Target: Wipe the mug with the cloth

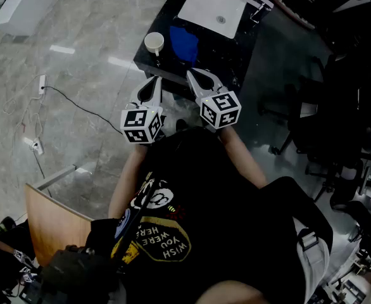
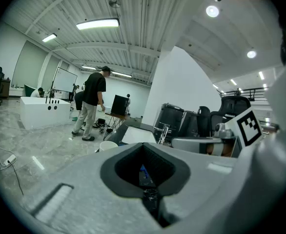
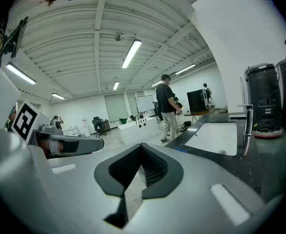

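A white mug (image 1: 154,42) stands at the near left corner of a dark counter (image 1: 236,49), with a crumpled blue cloth (image 1: 184,45) just to its right. I hold both grippers close to my chest, short of the counter and pointing at it. The left gripper (image 1: 154,81) is shut and empty, its tip below the mug. The right gripper (image 1: 194,75) is shut and empty, its tip below the cloth. In the left gripper view the mug (image 2: 107,145) shows past the shut jaws of the left gripper (image 2: 143,145). The right gripper (image 3: 142,145) faces along the counter.
A white sink (image 1: 214,6) with a faucet (image 1: 259,5) is set in the counter behind the cloth. Dark office chairs (image 1: 337,106) crowd the right. A cable and power strip (image 1: 42,84) lie on the floor at left. A wooden panel (image 1: 52,223) stands near my left side. A person (image 2: 91,104) stands far off.
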The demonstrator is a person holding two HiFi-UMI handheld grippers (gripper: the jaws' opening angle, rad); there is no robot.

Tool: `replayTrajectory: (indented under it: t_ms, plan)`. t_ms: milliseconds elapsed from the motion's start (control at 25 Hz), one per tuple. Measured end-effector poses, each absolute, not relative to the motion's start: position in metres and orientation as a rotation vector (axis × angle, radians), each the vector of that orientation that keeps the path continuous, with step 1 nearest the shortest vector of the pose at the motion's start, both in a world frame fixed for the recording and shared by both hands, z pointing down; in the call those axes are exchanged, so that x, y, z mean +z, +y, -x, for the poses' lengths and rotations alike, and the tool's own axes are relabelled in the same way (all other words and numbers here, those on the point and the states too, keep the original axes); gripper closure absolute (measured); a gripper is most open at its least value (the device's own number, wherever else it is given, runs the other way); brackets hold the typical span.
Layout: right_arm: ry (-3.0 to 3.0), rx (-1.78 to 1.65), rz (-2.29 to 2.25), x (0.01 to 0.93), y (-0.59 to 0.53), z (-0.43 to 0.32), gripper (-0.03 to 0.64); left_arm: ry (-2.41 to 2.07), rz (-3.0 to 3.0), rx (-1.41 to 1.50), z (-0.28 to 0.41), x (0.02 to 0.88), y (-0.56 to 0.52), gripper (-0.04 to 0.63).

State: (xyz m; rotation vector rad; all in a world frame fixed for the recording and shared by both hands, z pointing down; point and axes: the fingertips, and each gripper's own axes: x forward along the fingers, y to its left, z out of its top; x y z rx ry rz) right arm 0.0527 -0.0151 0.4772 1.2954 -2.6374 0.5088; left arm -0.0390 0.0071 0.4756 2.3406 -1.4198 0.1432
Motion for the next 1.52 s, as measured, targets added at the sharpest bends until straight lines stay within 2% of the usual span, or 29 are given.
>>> replayTrajectory:
  t_ms: [720, 880, 1280, 1520]
  plan:
    - [-2.627, 0.535, -1.316, 0.483, -0.016, -0.056, 0.615, -1.402, -2.314, 0.138, 0.044, 0.483, 0.007, 0.591]
    - [-2.621, 0.569, -1.343, 0.491, -0.017, -0.057, 0.598, -1.391, -2.312, 0.140, 0.053, 0.488, 0.009, 0.591]
    - [-2.569, 0.601, -1.240, 0.523, -0.012, -0.037, 0.614, -1.061, -2.278, -0.040, 0.053, 0.509, 0.001, 0.592]
    - [-2.485, 0.508, -1.175, 0.564, -0.054, -0.042, 0.614, -1.203, -2.292, 0.086, 0.055, 0.527, -0.034, 0.591]
